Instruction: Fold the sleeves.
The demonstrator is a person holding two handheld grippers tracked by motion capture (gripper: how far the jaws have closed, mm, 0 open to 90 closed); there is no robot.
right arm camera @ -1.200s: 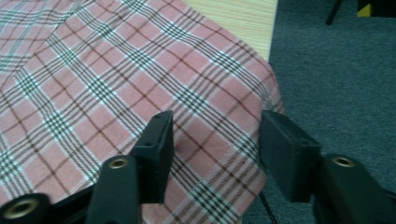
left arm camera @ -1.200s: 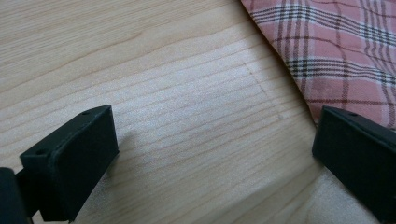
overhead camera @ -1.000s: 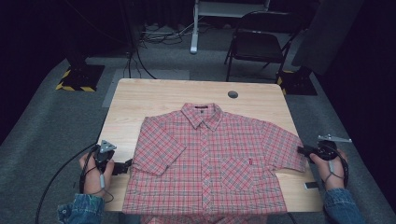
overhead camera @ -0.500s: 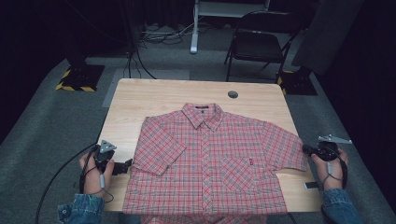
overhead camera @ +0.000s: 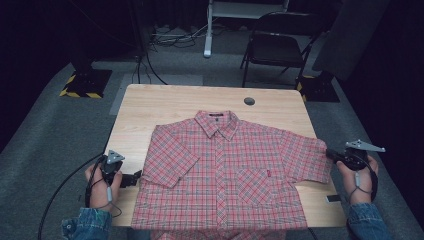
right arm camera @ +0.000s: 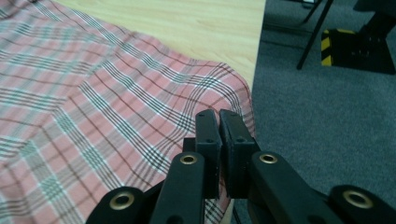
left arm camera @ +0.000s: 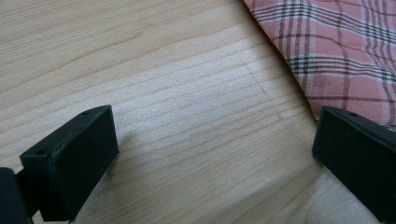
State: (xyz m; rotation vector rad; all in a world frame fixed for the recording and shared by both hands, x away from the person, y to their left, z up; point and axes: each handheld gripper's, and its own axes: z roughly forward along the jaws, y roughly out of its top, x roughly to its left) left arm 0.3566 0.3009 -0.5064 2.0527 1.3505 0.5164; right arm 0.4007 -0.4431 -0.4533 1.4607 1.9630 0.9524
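- Across the near half of the wooden table (overhead camera: 165, 102) a short-sleeved plaid shirt (overhead camera: 220, 185) lies face up and spread flat, collar toward the far edge, hem hanging a little over the near edge. I judge it is laid out this way so that it can be folded from the sleeves inward.
- Its cloth is salmon red crossed with dark and white check lines; it has a button placket down the middle, 1 chest pocket with a small red tag, and 2 sleeves fanned out to the sides.
- At the shirt's right sleeve (right arm camera: 205, 88), which reaches the table's edge, the right gripper (right arm camera: 218, 122) is clenched on the hem, its jaws having just closed with the cloth pinched between them. A grip at the very tip would let the sleeve be lifted and carried over the body.
- Beside the left sleeve (overhead camera: 167, 157), the left gripper (overhead camera: 131, 178) rests low over bare wood with its jaws spread wide and nothing between them; the shirt's edge (left arm camera: 327, 51) lies just by 1 jaw, so it looks placed ready to take that side.
- Beyond the table stand a folding chair (overhead camera: 280, 50) and a black stand base with yellow stripes (overhead camera: 85, 82) on grey carpet.
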